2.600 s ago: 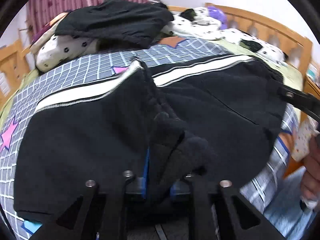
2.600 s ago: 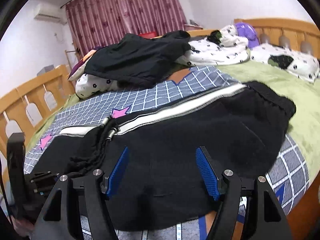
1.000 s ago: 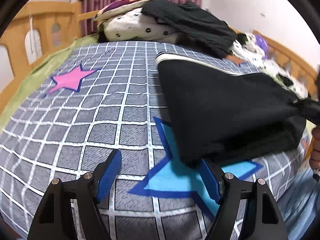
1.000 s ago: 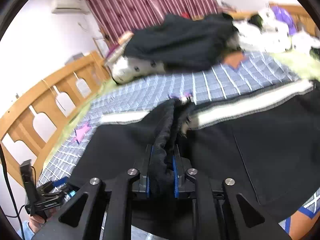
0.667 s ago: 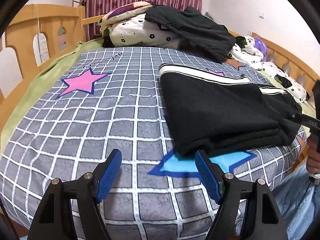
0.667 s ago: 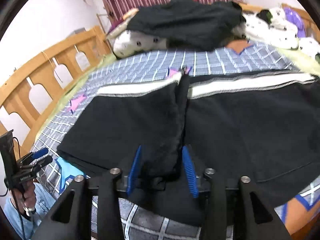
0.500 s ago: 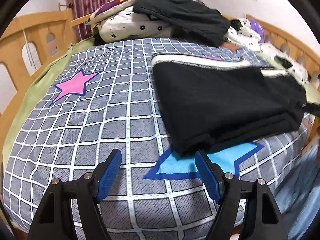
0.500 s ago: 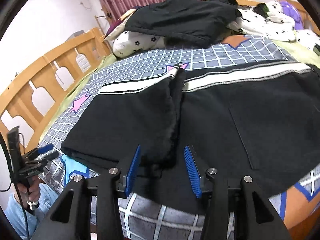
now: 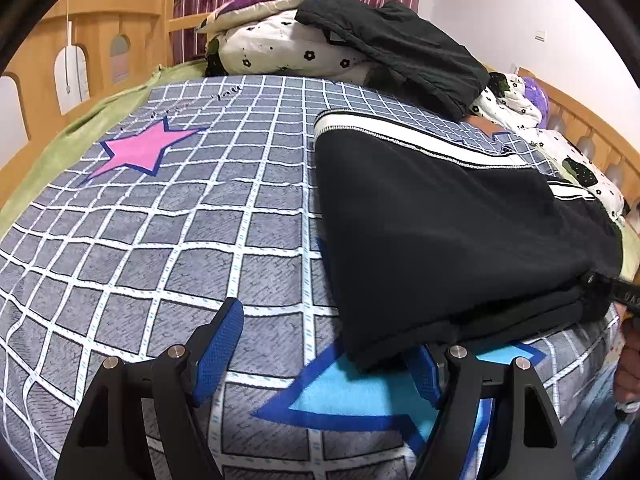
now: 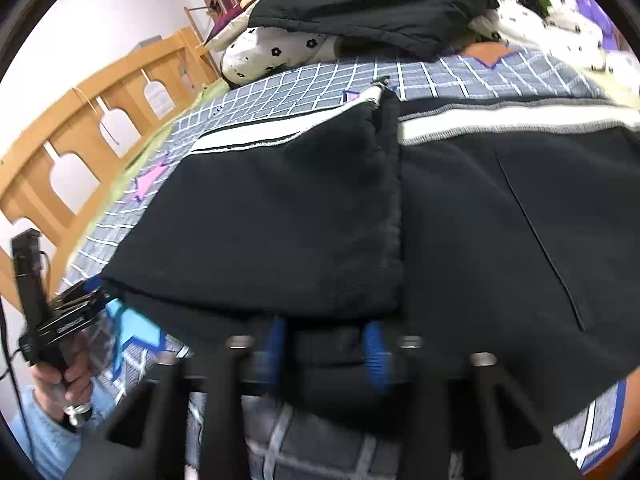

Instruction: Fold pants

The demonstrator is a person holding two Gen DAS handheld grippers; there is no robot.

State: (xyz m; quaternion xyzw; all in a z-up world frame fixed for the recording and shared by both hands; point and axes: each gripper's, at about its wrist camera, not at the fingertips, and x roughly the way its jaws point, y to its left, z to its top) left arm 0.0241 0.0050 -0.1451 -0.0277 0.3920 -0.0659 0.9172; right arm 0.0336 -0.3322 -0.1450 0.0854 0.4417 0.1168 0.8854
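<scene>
Black pants point(image 9: 440, 232) with a white side stripe lie folded over on the checked quilt point(image 9: 160, 240). My left gripper point(image 9: 324, 360) is open just above the quilt; its right fingertip point(image 9: 428, 372) is under the fold's near left corner, and no cloth is between the pads. In the right wrist view the left gripper point(image 10: 86, 300) sits at that corner, held by a hand point(image 10: 64, 384). My right gripper point(image 10: 325, 350) is low at the near edge of the pants point(image 10: 280, 220). Its jaws are closing, and black cloth fills the gap between the blue pads. That view is blurred.
Piled at the head of the bed are a flowered pillow point(image 9: 280, 52) and a dark garment point(image 9: 400, 52). A wooden rail point(image 10: 80, 132) runs along the left side. A person's blue sleeve point(image 10: 36, 432) is at the near edge. Bare quilt lies left of the pants.
The right gripper let go of the folded-over leg, opened, dropped to the pants' near edge and has narrowed on the cloth. The left gripper stays open and has edged toward the fold's corner.
</scene>
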